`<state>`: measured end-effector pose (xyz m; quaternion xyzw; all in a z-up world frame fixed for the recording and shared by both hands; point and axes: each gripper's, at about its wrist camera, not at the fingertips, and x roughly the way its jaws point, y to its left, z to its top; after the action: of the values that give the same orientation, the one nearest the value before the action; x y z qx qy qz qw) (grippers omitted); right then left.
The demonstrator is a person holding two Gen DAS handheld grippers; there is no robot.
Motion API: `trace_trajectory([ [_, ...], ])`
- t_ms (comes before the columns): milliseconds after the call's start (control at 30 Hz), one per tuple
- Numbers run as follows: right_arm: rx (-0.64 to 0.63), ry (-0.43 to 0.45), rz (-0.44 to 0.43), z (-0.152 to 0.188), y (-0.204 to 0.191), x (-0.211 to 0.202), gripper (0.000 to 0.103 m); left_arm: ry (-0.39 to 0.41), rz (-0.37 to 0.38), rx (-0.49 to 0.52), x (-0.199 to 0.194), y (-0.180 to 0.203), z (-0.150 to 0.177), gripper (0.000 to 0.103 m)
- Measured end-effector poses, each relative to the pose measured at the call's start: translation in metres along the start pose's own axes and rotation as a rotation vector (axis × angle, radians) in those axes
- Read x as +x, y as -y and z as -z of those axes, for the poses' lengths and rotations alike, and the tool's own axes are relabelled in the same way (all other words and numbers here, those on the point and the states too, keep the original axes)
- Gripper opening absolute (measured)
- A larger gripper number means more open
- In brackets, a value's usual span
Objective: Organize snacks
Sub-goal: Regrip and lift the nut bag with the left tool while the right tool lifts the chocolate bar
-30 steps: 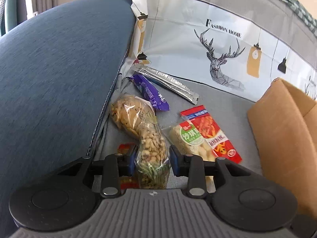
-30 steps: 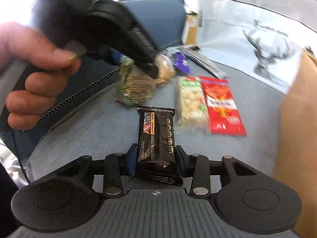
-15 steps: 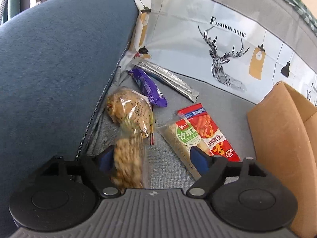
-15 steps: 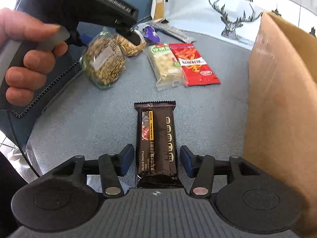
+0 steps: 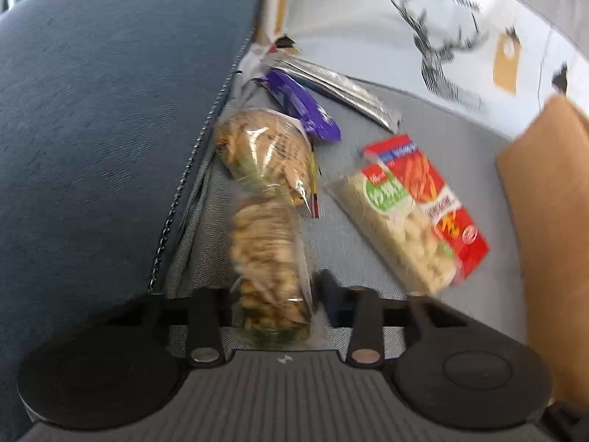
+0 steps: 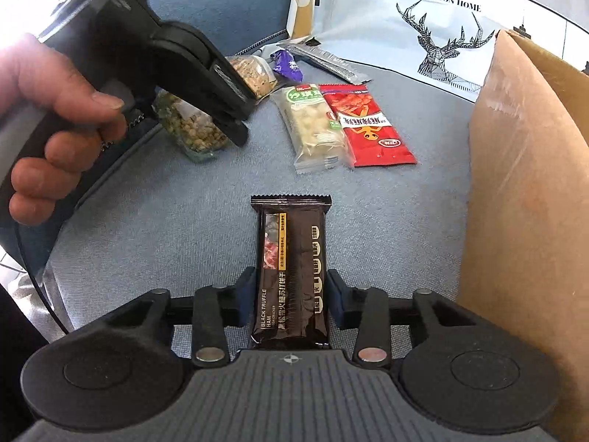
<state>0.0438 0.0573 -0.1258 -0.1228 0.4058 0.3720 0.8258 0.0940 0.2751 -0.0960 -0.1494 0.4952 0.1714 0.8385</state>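
My left gripper (image 5: 274, 294) is closing around a clear bag of green peas and nuts (image 5: 267, 258); the frame is blurred, so contact is unclear. The bag also shows in the right wrist view (image 6: 187, 129), under the left gripper (image 6: 235, 125). My right gripper (image 6: 291, 294) is shut on a black truffle ham cracker pack (image 6: 292, 272), held above the grey seat. A second clear bag of crackers (image 5: 263, 151) lies behind the pea bag. A white-green snack bar (image 6: 313, 125) and a red snack pack (image 6: 364, 125) lie side by side.
A brown cardboard box (image 6: 530, 199) stands at the right. A purple wrapper (image 6: 287, 66) and a silver stick pack (image 6: 327, 62) lie at the back by the deer-print cushion (image 6: 441, 37). The blue sofa arm (image 5: 110, 110) rises at the left.
The left jaws opened wide half a second ago and have now narrowed around the pea bag again. The right gripper closed on the black pack and lifted back from the snacks.
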Motion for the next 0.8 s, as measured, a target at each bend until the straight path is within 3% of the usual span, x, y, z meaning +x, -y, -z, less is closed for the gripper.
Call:
trace_trajectory([
  [133, 0.003, 0.005, 0.009, 0.0, 0.001, 0.0, 0.041, 0.006, 0.031, -0.058, -0.006, -0.008, 0.001, 0.027],
  [433, 0.025, 0.014, -0.002, 0.003, 0.002, -0.004, 0.041, -0.018, 0.236, -0.265, -0.03, -0.026, 0.014, 0.027],
  [700, -0.001, 0.019, -0.006, 0.005, -0.002, -0.005, 0.041, -0.071, 0.182, -0.129, -0.031, -0.004, 0.026, 0.027],
  [800, -0.011, 0.021, 0.0, 0.005, -0.002, -0.005, 0.041, -0.106, 0.203, -0.099, -0.025, 0.0, 0.028, 0.028],
])
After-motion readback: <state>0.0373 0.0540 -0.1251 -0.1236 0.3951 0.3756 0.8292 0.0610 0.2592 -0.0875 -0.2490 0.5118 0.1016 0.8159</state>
